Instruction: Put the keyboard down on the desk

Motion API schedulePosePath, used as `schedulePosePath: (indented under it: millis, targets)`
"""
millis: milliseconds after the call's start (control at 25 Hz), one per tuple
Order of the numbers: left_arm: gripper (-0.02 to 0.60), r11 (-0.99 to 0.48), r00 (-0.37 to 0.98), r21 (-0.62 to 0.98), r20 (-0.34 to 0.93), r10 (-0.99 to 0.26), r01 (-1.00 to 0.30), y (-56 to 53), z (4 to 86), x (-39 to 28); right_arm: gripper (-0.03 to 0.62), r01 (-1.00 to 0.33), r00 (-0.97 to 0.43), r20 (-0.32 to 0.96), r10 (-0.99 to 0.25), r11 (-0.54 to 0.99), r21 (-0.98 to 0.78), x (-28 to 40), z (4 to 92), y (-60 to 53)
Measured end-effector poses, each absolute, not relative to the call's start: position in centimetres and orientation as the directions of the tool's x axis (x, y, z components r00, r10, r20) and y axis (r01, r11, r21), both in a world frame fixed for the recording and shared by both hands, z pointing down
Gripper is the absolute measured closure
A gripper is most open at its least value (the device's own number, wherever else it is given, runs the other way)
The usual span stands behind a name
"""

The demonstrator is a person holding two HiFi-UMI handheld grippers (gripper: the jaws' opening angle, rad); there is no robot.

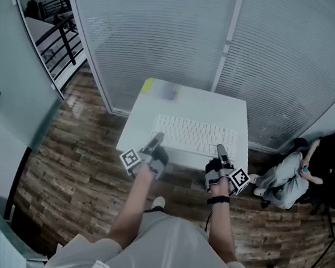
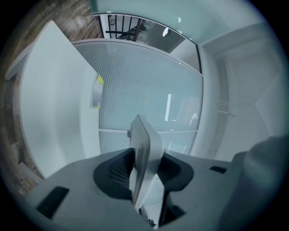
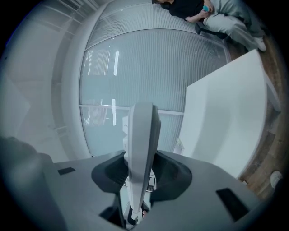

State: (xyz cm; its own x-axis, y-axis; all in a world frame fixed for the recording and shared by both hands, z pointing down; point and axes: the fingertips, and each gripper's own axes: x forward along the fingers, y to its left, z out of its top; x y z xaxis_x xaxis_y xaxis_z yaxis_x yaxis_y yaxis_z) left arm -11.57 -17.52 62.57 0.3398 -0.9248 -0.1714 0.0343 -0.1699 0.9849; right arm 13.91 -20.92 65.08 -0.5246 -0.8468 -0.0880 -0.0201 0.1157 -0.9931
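A white keyboard [image 1: 194,136] hangs over the white desk [image 1: 189,106], long side across, held at its near edge by both grippers. My left gripper [image 1: 154,142] is shut on its near left corner, my right gripper [image 1: 220,152] on its near right corner. In the left gripper view the keyboard [image 2: 146,144] runs edge-on between the dark pads [image 2: 118,173], which press on it. It shows the same way in the right gripper view, as a keyboard [image 3: 142,135] clamped between the pads [image 3: 169,173]. In both views window blinds show between keyboard and desk [image 2: 54,103], so it seems raised.
A yellow item [image 1: 148,85] and a pale flat thing [image 1: 169,91] lie at the desk's back left. Behind the desk stands a wall of blinds [image 1: 227,40]. A person [image 1: 333,169] sits at the right on the wooden floor [image 1: 74,149]. A black railing [image 1: 62,32] stands at the upper left.
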Motion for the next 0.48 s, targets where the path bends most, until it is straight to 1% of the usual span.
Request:
schedulePosePath:
  millis: [240,480]
  targets:
    - [0.446,-0.193,0.381,0.98,-0.194,-0.904,0.041,-17.9,63.1,-12.2,0.456,-0.05,-0.494,-0.094,-0.864,0.136,-0.989,13.6,65.1,-20.4]
    - [0.446,-0.18,0.404,0.983,-0.177,-0.898,0.03,-20.3,64.7,-12.5,0.456,-0.029,-0.476,-0.092,-0.875,0.12,-0.992,13.1,67.1,-22.4]
